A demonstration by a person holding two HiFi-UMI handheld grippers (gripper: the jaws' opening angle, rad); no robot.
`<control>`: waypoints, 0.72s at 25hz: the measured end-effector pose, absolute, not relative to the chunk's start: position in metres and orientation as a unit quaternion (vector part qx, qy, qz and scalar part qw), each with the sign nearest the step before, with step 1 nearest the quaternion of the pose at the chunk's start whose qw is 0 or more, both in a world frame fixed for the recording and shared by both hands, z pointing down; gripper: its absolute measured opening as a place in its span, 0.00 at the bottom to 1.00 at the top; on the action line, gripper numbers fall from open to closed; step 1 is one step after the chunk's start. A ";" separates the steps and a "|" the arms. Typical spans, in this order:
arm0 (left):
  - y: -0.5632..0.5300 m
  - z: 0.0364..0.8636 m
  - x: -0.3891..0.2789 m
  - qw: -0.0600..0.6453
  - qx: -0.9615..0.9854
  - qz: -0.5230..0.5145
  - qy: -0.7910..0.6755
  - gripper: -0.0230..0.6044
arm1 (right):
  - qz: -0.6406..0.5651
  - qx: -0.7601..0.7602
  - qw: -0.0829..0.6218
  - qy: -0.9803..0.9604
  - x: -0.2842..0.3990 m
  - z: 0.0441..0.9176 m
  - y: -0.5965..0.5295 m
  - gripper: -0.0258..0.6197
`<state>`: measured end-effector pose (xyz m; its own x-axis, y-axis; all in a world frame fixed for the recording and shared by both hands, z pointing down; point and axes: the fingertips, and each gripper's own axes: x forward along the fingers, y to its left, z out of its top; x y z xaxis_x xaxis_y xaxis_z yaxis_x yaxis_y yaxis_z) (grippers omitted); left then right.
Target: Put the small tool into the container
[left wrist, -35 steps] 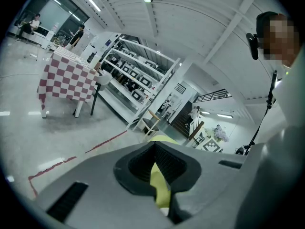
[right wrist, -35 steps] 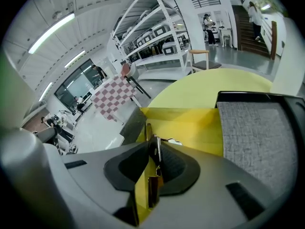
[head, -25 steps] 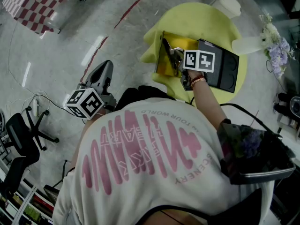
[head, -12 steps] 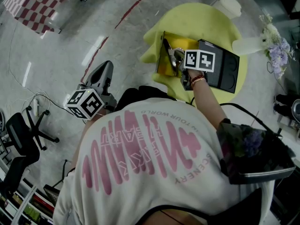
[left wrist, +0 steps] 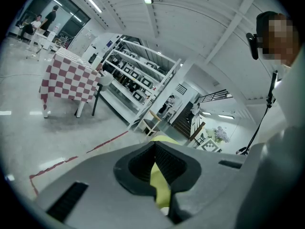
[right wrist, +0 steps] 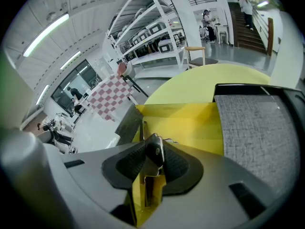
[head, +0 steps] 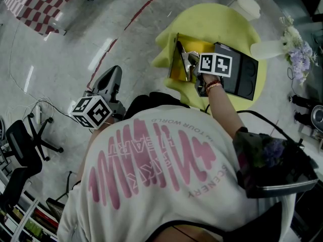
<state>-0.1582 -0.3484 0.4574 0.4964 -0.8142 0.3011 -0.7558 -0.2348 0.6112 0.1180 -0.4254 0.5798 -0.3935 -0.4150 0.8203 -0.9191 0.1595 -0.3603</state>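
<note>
The small tool (right wrist: 155,151), with a dark handle and a metal shaft, stands between the pads of my right gripper (right wrist: 153,159). The jaws have just been opening. The tool leans on the right pad, with a gap on the left. The right gripper (head: 187,62) points down into the open yellow container (right wrist: 190,123), which sits on the yellow-green table (head: 212,19). My left gripper (head: 112,77) hangs out over the floor at the left, away from the table. Its fingertips meet and nothing is between them (left wrist: 155,149).
A dark grey case (head: 242,74) lies right beside the yellow container (head: 176,72). A white jug (head: 246,4) and a bunch of flowers (head: 298,49) stand at the table's far side. A checkered table (head: 40,4) and an office chair (head: 25,145) stand on the floor at the left.
The right gripper's jaws stand a little wider around the tool over the yellow container. Neither hand has moved.
</note>
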 end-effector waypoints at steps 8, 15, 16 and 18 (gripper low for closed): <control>-0.349 0.458 -0.159 0.363 0.785 -0.041 -0.500 0.05 | 0.448 0.476 0.283 -0.702 0.120 0.583 -0.425 0.20; -0.350 0.458 -0.159 0.363 0.785 -0.042 -0.499 0.05 | 0.452 0.480 0.284 -0.697 0.121 0.584 -0.425 0.22; -0.350 0.458 -0.159 0.363 0.786 -0.042 -0.499 0.05 | 0.451 0.480 0.284 -0.697 0.121 0.584 -0.425 0.22; -0.351 0.458 -0.159 0.363 0.786 -0.042 -0.498 0.05 | 0.450 0.479 0.287 -0.697 0.121 0.584 -0.425 0.23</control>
<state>-0.1590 -0.3506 0.4579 0.5002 -0.8138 0.2959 -0.7526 -0.2395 0.6134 0.1206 -0.4254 0.5840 -0.3761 -0.4092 0.8313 -0.9261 0.1367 -0.3517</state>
